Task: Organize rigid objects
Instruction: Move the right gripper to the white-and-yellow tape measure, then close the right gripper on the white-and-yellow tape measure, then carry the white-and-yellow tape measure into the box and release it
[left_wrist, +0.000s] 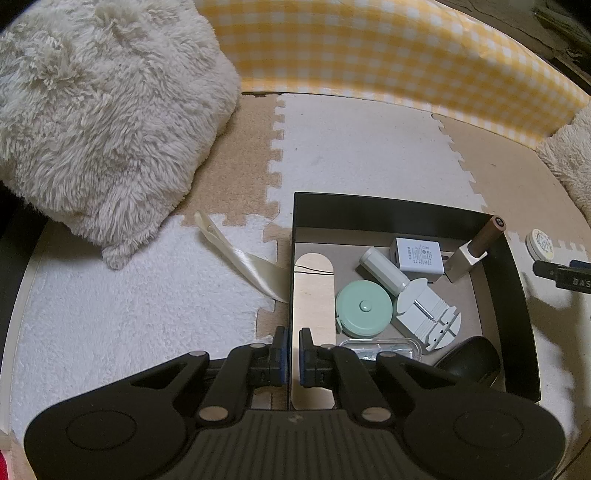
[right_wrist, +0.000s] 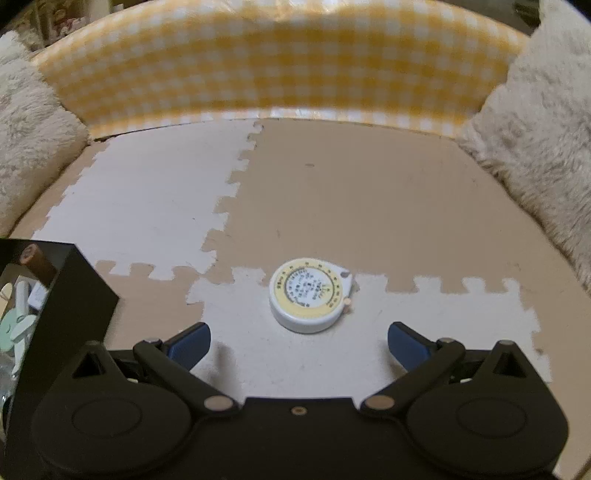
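A black box (left_wrist: 384, 212) sits on the foam mat and holds a green tape measure (left_wrist: 364, 309), a white charger (left_wrist: 417, 254), a white cylinder (left_wrist: 384, 271), a wooden board (left_wrist: 314, 288) and several other small items. My left gripper (left_wrist: 293, 354) is shut on the box's left wall. A round white and yellow tape measure (right_wrist: 310, 294) lies on the mat, also in the left wrist view (left_wrist: 541, 243). My right gripper (right_wrist: 297, 341) is open and empty, just short of it. The box corner shows at left in the right wrist view (right_wrist: 66, 295).
A cream shoehorn (left_wrist: 236, 254) lies on the mat left of the box. A fluffy cushion (left_wrist: 96, 122) fills the left, another (right_wrist: 535, 147) the right. A yellow checked wall (right_wrist: 277, 70) closes the far side.
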